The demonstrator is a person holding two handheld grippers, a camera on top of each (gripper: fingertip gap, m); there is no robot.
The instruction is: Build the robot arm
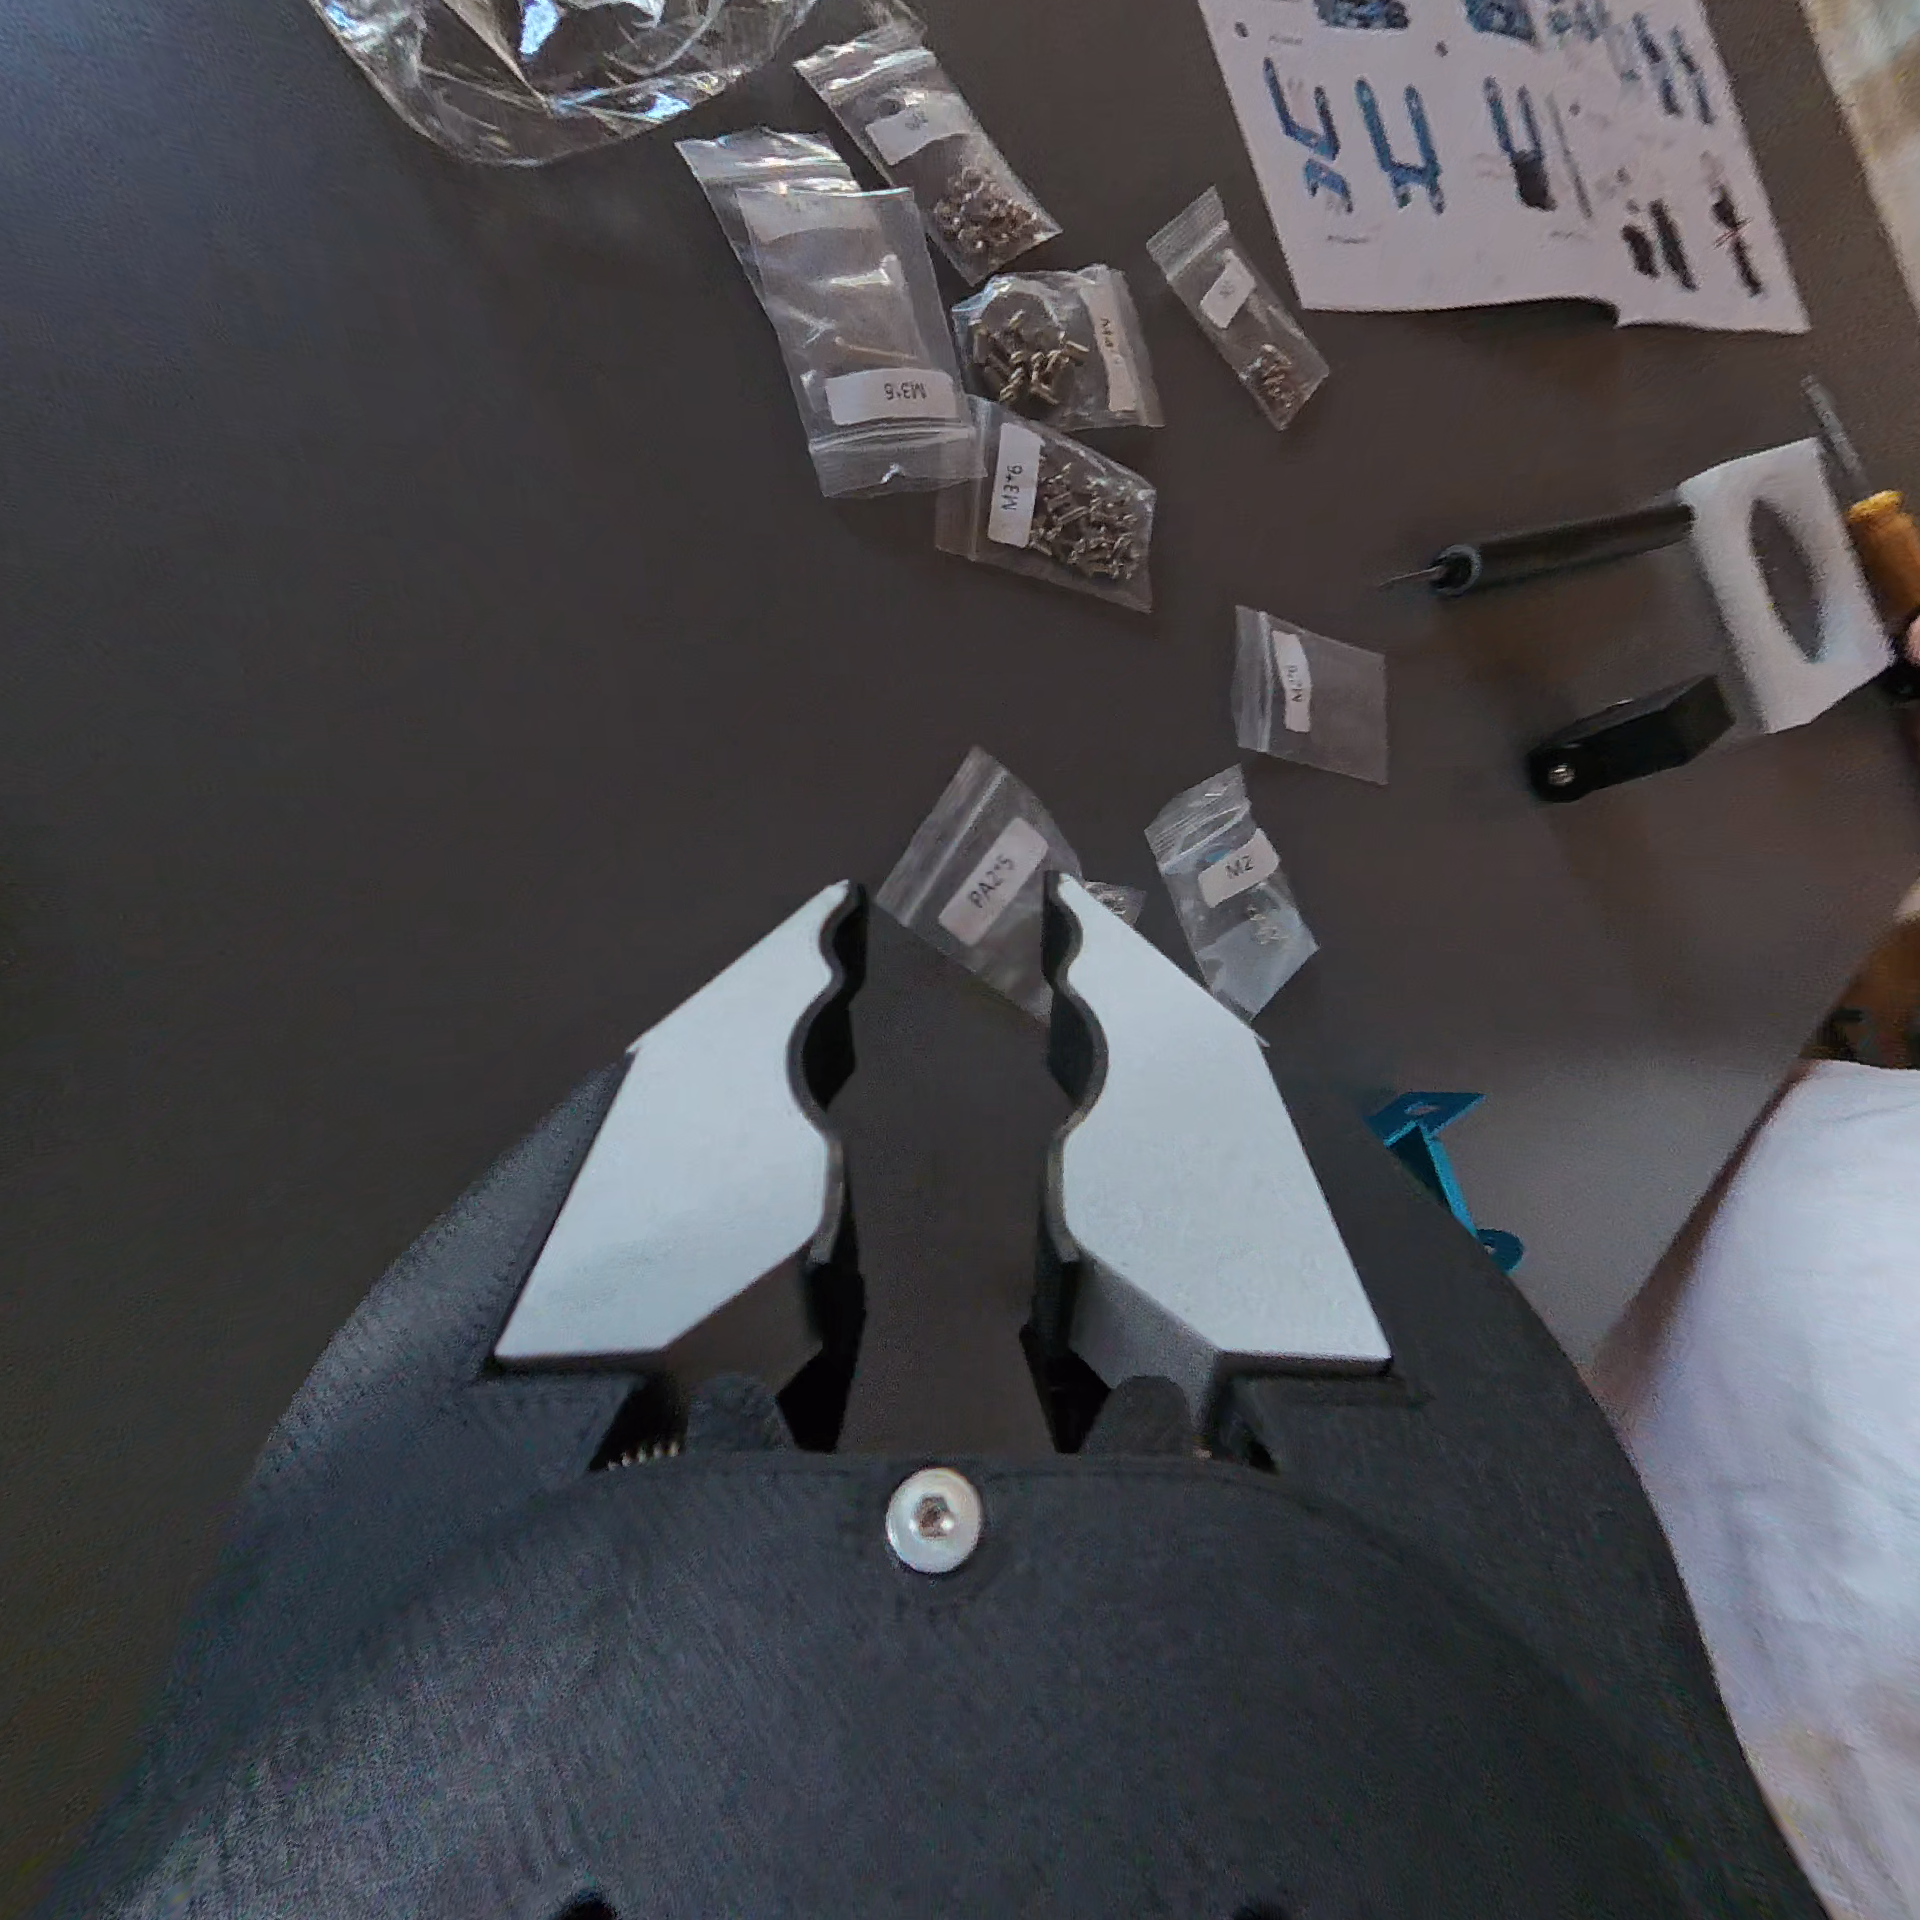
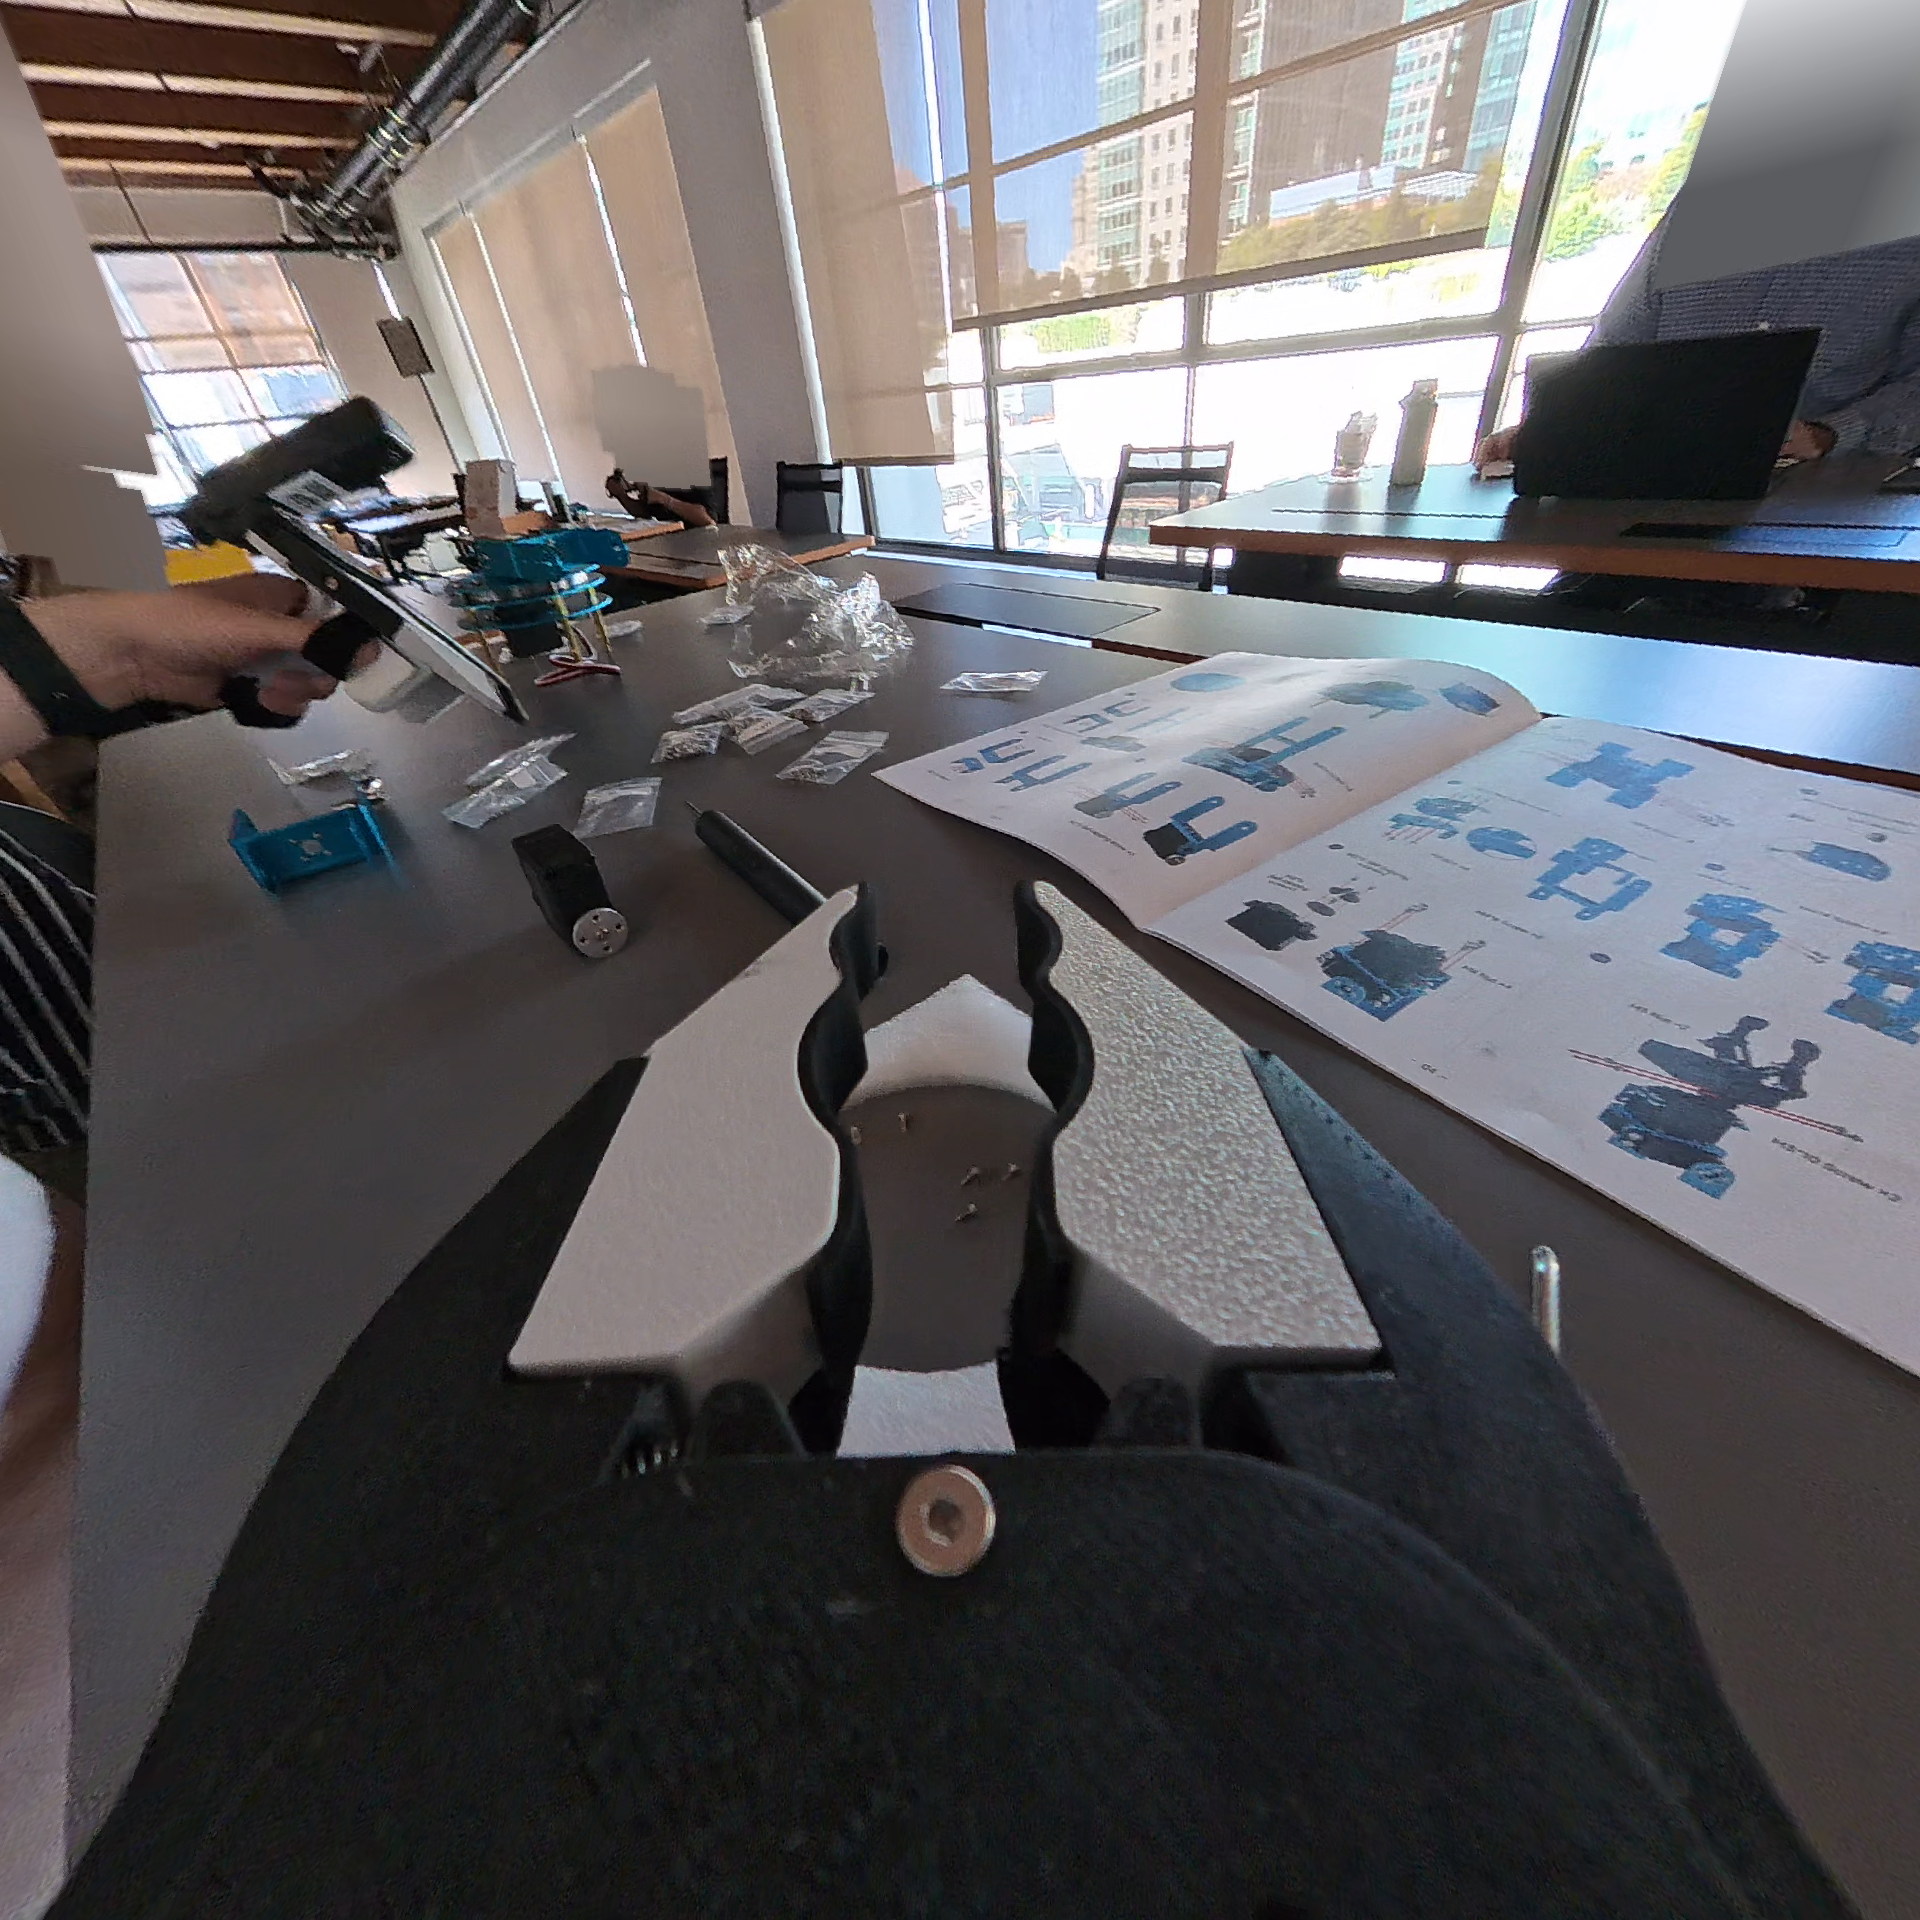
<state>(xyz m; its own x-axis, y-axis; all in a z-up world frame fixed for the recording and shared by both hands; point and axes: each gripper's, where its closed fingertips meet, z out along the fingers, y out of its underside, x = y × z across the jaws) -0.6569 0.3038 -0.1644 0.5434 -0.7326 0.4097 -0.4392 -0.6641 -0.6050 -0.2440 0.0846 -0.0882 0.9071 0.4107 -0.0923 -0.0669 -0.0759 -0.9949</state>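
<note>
Left gripper [image 1: 956, 899]: fingers spread, nothing between them; it hangs over the dark table [image 1: 364, 623], tips just above a small clear bag with a white label [image 1: 987, 883].
Near it: a second small labelled bag [image 1: 1236, 894] just to the right, a third [image 1: 1309, 691] farther off; a cluster of screw bags [image 1: 1049, 509] lies beyond, and crumpled clear plastic [image 1: 551, 73] at the far left.
Right gripper [image 2: 945, 904]: fingers spread, holding nothing; it hovers over a white foam block [image 2: 961, 1013] whose round hollow holds a few tiny loose screws [image 2: 982, 1179].
Beside the block: a black screwdriver [image 2: 753, 857] just beyond the left finger, a black motor [image 2: 571, 883] farther left, a blue metal bracket [image 2: 307, 847] left again.
Right side: an open instruction booklet [image 2: 1455, 883] with blue diagrams lies flat.
Far left: a blue part-built assembly [image 2: 540, 571] stands on the table.
</note>
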